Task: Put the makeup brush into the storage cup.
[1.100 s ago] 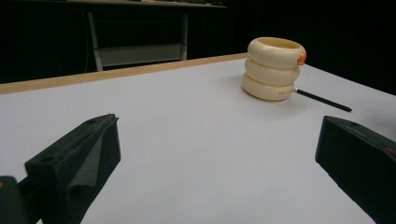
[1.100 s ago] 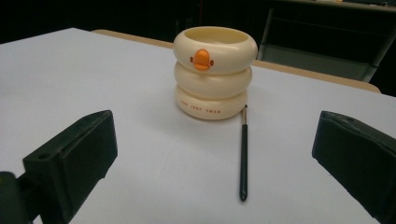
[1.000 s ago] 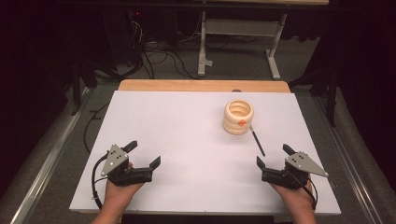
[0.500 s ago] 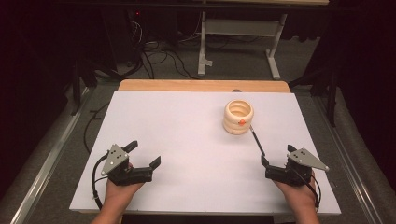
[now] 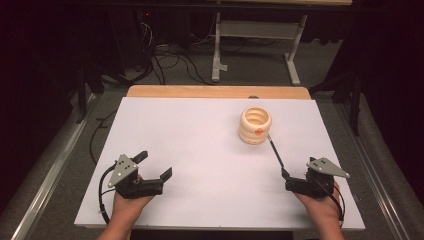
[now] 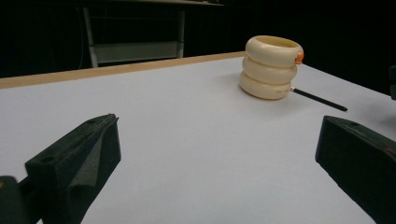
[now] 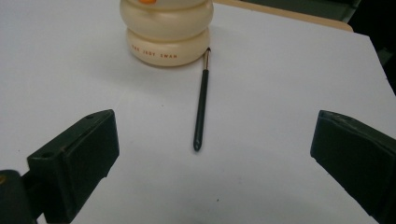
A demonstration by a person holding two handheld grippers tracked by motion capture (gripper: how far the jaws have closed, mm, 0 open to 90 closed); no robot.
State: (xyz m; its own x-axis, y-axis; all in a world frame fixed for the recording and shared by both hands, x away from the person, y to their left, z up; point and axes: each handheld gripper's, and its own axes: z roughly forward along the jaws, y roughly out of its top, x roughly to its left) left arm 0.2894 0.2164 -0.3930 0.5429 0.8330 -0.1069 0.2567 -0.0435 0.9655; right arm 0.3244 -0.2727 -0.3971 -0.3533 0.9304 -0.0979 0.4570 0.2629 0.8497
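The right claw (image 7: 205, 186) stood released, its jaws wide to either side of the thin black brush (image 7: 201, 105), which lay flat on the counter (image 5: 190, 130) with its tip touching the cream ringed holder (image 5: 254, 125). A sound pickup called for lowering squarely over the handle's near end and clenching mid-jaw. The left claw (image 5: 156, 165), also released, rested well apart.

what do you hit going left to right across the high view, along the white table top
Left tongs, open in the person's left hand → cream ribbed ring-stacked holder → thin black brush lying flat on the white table top → right tongs, open in the right hand.
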